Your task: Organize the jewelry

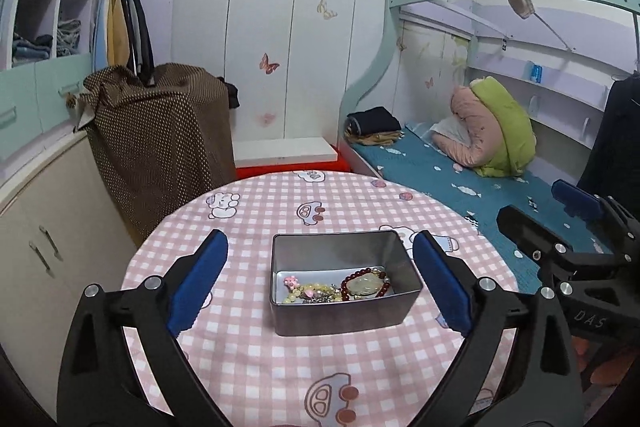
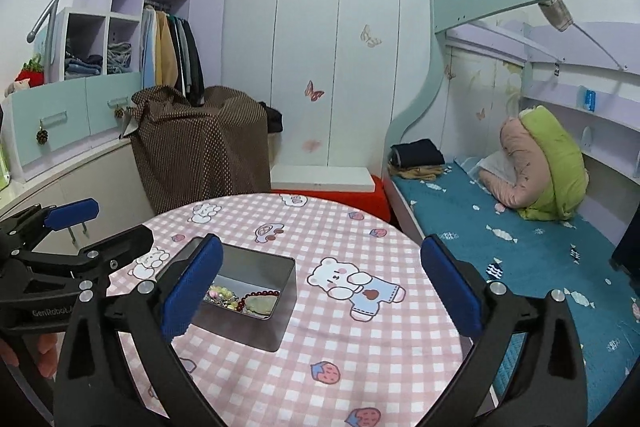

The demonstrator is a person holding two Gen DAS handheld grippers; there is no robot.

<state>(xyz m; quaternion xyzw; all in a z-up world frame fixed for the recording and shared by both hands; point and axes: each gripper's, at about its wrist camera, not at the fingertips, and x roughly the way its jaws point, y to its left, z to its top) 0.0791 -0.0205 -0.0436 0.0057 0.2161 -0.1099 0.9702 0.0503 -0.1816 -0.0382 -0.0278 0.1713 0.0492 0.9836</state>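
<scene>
An open grey metal tin point(image 1: 340, 319) stands on the round table with the pink checked cloth point(image 1: 280, 211). Inside it lies jewelry: a dark red bead bracelet point(image 1: 362, 273) around a pale stone pendant, yellowish beads point(image 1: 300, 293) and a pink flower piece point(image 1: 291, 281). My left gripper point(image 1: 320, 235) hangs above the table, open, its blue pads on either side of the tin without touching it. My right gripper point(image 2: 320, 241) is open over bare cloth, to the right of the tin point(image 2: 280, 311). Each gripper shows at the edge of the other's view, empty.
A bed with a blue cover point(image 2: 520, 247) runs along the right of the table, with folded clothes and a pink and green quilt. A box draped in brown dotted cloth point(image 1: 160, 147) and a low cabinet point(image 1: 48, 227) stand to the left. White wardrobe doors close the back.
</scene>
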